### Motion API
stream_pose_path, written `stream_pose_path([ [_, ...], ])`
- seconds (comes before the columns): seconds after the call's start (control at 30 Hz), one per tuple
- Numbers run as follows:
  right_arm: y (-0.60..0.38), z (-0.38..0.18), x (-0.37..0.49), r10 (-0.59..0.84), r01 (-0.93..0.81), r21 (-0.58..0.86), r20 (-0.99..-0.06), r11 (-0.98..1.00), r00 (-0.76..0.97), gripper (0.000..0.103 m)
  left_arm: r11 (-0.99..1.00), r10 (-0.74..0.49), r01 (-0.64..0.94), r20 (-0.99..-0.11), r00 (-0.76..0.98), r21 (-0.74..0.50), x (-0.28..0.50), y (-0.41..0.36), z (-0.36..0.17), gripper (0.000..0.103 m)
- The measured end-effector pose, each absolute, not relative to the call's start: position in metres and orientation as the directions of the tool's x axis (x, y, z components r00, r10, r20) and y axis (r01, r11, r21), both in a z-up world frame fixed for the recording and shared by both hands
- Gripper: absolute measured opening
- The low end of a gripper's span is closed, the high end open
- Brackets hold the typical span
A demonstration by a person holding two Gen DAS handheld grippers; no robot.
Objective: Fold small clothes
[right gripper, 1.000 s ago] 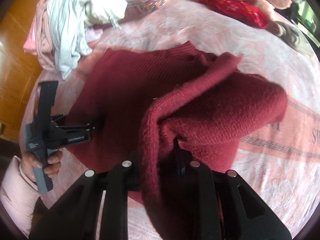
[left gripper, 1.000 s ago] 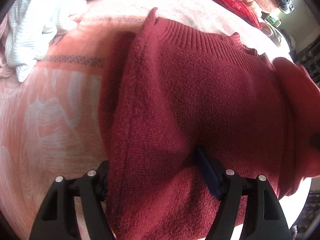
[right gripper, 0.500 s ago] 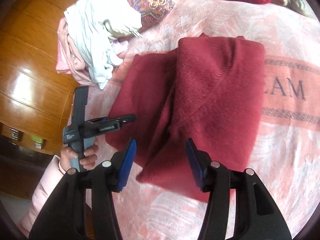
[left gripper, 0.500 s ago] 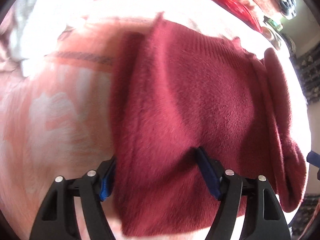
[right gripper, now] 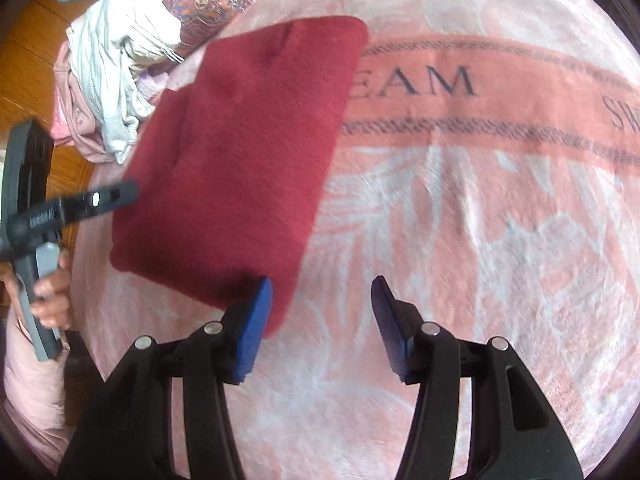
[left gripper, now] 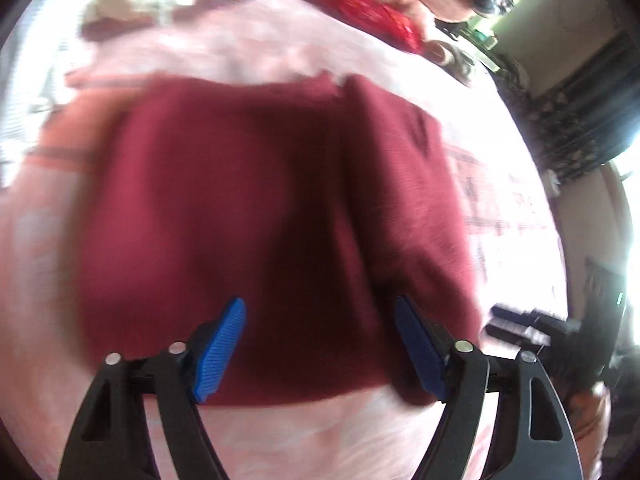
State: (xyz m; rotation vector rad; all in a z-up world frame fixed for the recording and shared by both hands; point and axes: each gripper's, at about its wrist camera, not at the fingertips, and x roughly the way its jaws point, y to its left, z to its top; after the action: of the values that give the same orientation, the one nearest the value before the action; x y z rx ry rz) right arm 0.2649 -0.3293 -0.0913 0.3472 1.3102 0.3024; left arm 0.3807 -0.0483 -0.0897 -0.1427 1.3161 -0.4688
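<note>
One dark-red sweater lies folded on the pink blanket, at ten o'clock from the right gripper — jaws apart, empty. Left gripper — two jaws opening above the sweater, gripping nothing.

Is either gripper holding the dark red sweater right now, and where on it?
Neither. The left gripper is opening above the folded dark red knit sweater, pads clear; the right gripper stands open over the pink blanket.

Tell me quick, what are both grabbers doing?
Left gripper: fingers opening, holding nothing, above the sweater.
Right gripper: open, holding nothing, over the blanket.
</note>
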Motion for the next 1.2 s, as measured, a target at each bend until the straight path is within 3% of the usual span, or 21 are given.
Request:
stream_pose_path([
  [0.3, -0.355, -0.120, 0.250, 0.398, -0.011, 0.405, -0.893, 0.914, 0.209, 0.051, 0.885, -0.455, 0.164, -0.885, 0.104, -0.436, 0.417, -0.092, -0.121, 0.080],
  [0.63, -0.363, -0.125, 0.246, 0.406, -0.024, 0.411, -0.889, 0.911, 0.210, 0.054, 0.892, -0.432, 0.187, -0.898, 0.083, -0.412, 0.417, -0.109, -0.122, 0.078],
  [0.73, -0.352, -0.127, 0.254, 0.406, -0.019, 0.411, -0.890, 0.911, 0.207, 0.057, 0.897, -0.418, 0.192, -0.905, 0.080, -0.398, 0.420, -0.116, -0.120, 0.063],
  [0.8, -0.352, -0.128, 0.255, 0.411, -0.015, 0.417, -0.888, 0.909, 0.207, 0.062, 0.902, -0.412, 0.180, -0.907, 0.093, -0.391, 0.420, -0.114, -0.118, 0.046],
  [0.9, -0.350, -0.130, 0.255, 0.408, -0.021, 0.413, -0.889, 0.910, 0.210, 0.066, 0.902, -0.418, 0.172, -0.901, 0.114, -0.397, 0.419, -0.112, -0.112, 0.029],
  [1.0, -0.347, -0.131, 0.255, 0.406, -0.027, 0.409, -0.889, 0.912, 0.211, 0.069, 0.892, -0.435, 0.202, -0.889, 0.143, -0.404, 0.414, -0.108, -0.101, 0.021],
  [1.2, -0.344, -0.133, 0.257, 0.413, -0.010, 0.420, -0.887, 0.907, 0.209, 0.070, 0.882, -0.450, 0.242, -0.873, 0.188, -0.403, 0.409, -0.104, -0.078, 0.018],
])
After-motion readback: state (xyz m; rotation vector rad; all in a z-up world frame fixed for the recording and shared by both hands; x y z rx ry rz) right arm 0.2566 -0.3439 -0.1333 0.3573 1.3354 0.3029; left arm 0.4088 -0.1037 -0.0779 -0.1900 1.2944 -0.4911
